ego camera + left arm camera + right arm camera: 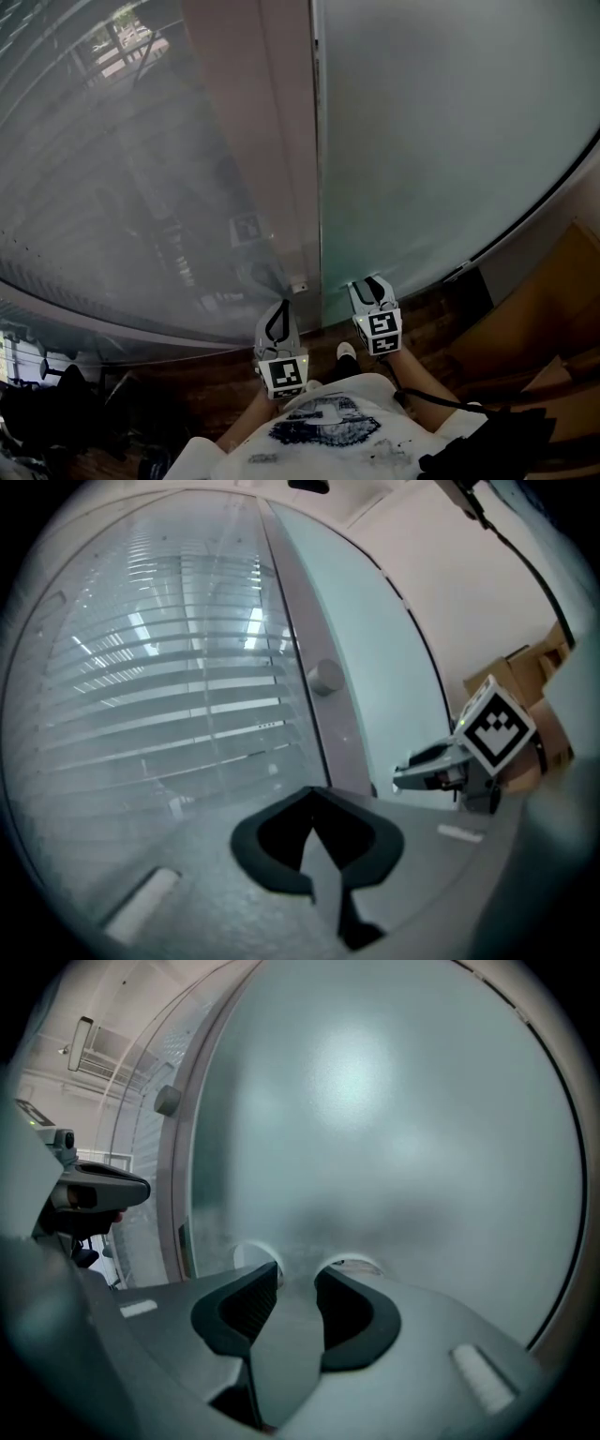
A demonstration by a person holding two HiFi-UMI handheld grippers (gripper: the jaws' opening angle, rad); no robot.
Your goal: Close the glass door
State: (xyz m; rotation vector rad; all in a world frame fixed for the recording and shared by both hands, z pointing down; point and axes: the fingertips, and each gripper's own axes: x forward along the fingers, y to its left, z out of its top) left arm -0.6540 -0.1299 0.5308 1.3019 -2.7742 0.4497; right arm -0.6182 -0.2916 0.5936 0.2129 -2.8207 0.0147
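Nearest is the person's shirt (328, 422), and just beyond it are the two grippers, side by side low at the door. The left gripper (314, 794) has its jaws pressed together on nothing and points at the frame (286, 141), beside the wall with blinds (169, 686). The right gripper (298, 1274) has its jaws spread and empty, with the tips at the frosted glass of the door (450, 131) – touching it or just short of it, I cannot tell which.

The door is the large pale panel on the right, and its left edge lies along the frame. A small round knob (325, 677) sits higher up on the frame. I judge the panel heavy and stiff, so it needs a steady push, not a quick one. The glass is smooth and slippery, and it gives the jaws nothing to pinch – the tips may slide. It is better to press flat near the left edge, or to take the knob. Glass is fragile, so no sharp knock with the tips.
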